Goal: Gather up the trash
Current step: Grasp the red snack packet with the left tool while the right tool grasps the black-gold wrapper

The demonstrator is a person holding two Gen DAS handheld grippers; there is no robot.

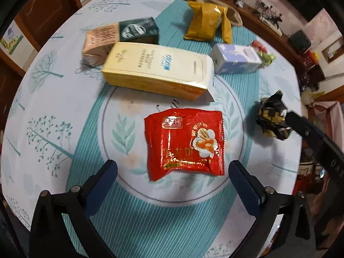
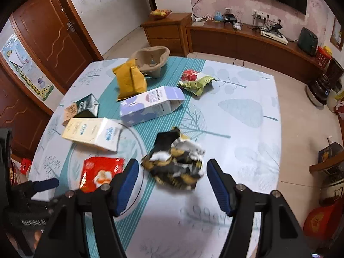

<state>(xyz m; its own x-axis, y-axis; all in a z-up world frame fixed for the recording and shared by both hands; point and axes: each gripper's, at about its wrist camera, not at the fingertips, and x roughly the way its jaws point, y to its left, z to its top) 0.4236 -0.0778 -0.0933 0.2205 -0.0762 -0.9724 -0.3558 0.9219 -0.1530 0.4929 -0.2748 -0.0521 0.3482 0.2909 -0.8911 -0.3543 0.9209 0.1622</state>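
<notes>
Round worktop (image 1: 53, 107) with a leaf-print cloth lay under both grippers. Long cream cardboard box (image 1: 157, 71) sat beyond the left gripper (image 1: 173, 169), jaws wide, flat red foil snack packet (image 1: 185, 144) just ahead between them, untouched. Right gripper (image 2: 171, 173) jaws half-wide, flanking a crumpled black-and-gold wrapper (image 2: 176, 163), not pressing.

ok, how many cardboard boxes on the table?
4: cream box mid-table, lavender box beyond it, and a pink box touching a dark green box on the door side. None seem hidden.
</notes>
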